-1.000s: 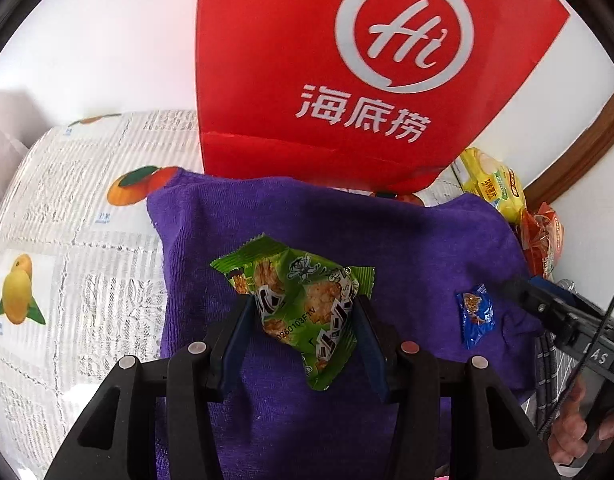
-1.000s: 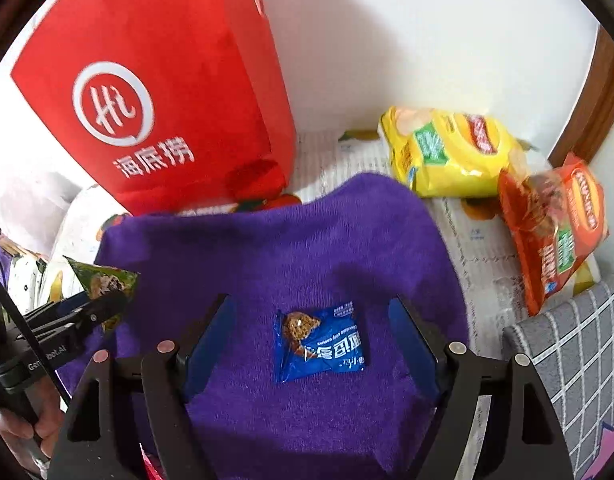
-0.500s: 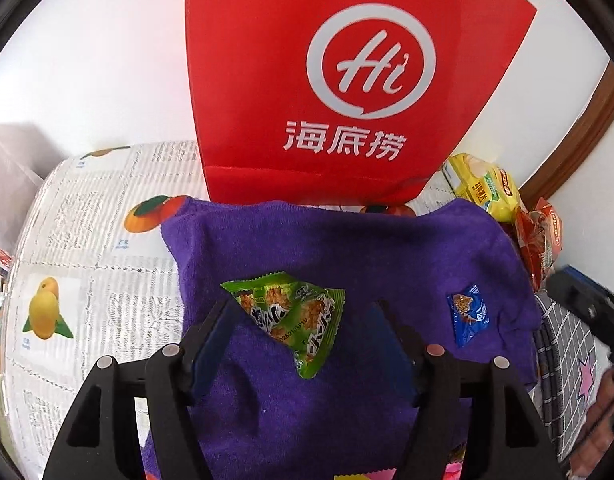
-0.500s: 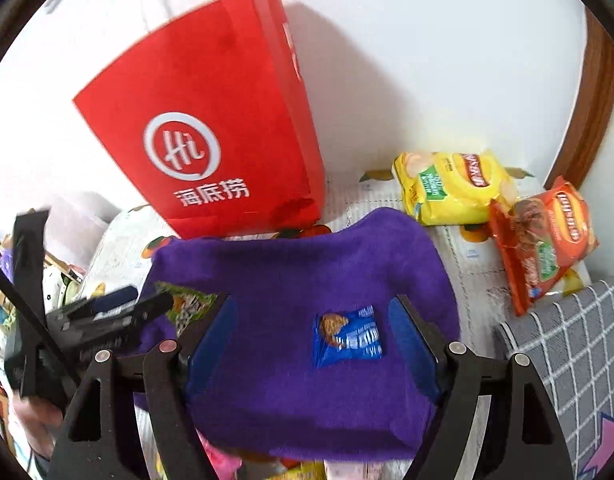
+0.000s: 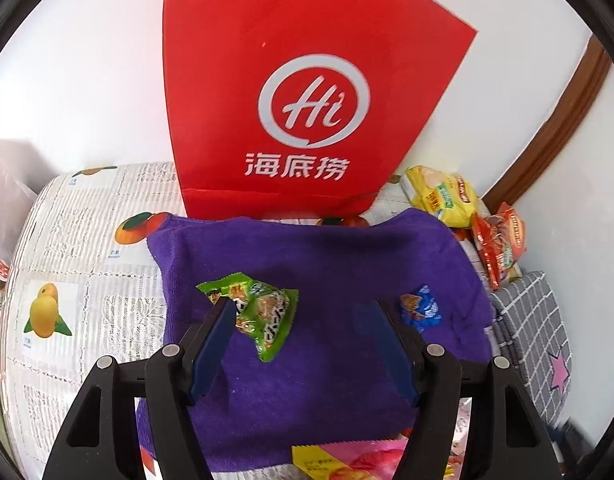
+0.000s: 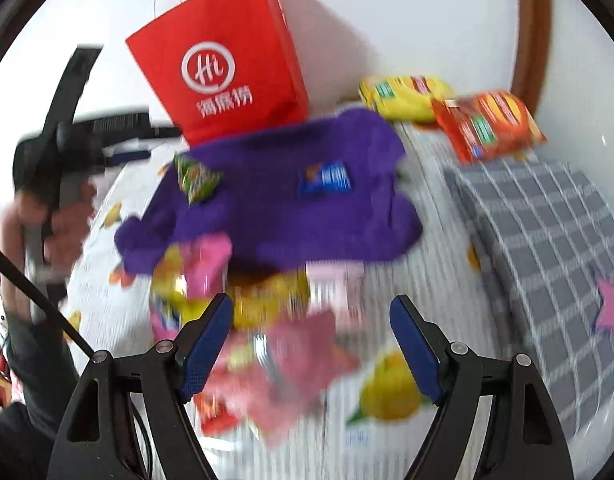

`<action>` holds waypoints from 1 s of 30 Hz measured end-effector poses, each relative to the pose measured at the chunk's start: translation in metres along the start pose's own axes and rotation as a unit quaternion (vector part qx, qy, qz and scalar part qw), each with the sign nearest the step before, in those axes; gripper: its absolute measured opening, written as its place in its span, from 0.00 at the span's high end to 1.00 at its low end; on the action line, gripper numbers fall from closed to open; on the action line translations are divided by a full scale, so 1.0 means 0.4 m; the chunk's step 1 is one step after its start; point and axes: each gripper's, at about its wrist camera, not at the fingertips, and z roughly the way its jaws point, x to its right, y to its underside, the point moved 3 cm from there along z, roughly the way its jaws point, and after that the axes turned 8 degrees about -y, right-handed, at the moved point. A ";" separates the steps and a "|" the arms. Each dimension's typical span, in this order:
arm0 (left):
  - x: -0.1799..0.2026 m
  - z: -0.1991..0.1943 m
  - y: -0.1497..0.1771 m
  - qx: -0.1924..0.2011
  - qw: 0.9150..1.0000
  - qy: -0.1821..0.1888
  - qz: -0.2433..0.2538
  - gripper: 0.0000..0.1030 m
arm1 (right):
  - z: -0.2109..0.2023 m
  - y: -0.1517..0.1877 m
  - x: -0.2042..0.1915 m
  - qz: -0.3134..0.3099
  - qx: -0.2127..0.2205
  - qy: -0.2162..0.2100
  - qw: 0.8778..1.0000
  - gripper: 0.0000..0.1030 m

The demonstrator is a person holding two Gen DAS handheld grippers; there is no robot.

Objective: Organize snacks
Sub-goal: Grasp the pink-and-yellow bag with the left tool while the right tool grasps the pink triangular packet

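A green snack packet (image 5: 255, 316) lies flat on the purple towel (image 5: 327, 260), just past my left gripper's left fingertip. My left gripper (image 5: 303, 308) hovers above it, open, with nothing pressed between the pads. A small blue packet (image 5: 421, 308) lies on the towel's right side. My right gripper (image 6: 311, 300) is open above a blurred heap of pink and yellow packets (image 6: 267, 320) at the towel's near edge. From there the green packet (image 6: 197, 178) and the blue packet (image 6: 327, 178) show farther back on the towel (image 6: 267, 216).
A red paper bag (image 5: 299, 100) stands behind the towel against the wall. A yellow chip bag (image 5: 441, 196) and a red chip bag (image 5: 499, 248) lie at the back right. A grey checked cushion (image 6: 547, 220) borders the right. A hand (image 6: 63, 220) holds the left tool.
The left gripper opened, let go of the green packet and rose; the packet now rests on the towel. The right gripper drew back from the blue packet to over the near heap.
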 end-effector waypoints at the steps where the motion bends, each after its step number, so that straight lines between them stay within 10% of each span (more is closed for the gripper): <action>1: 0.002 -0.010 -0.001 0.003 1.000 0.002 0.000 0.35 | -0.002 0.020 0.003 0.003 -0.001 -0.004 1.000 0.22; 17: -0.015 -0.155 0.076 0.028 0.999 -0.005 0.015 0.35 | 0.105 0.105 -0.010 -0.007 0.011 0.006 1.000 0.23; 25: -0.011 -0.128 0.204 -0.017 0.999 0.002 0.029 0.35 | 0.133 0.109 -0.010 0.003 0.013 0.008 1.000 0.57; 30: 0.033 -0.103 0.280 -0.051 0.998 0.024 0.037 0.35 | 0.075 0.117 0.002 0.018 0.027 0.001 0.999 0.59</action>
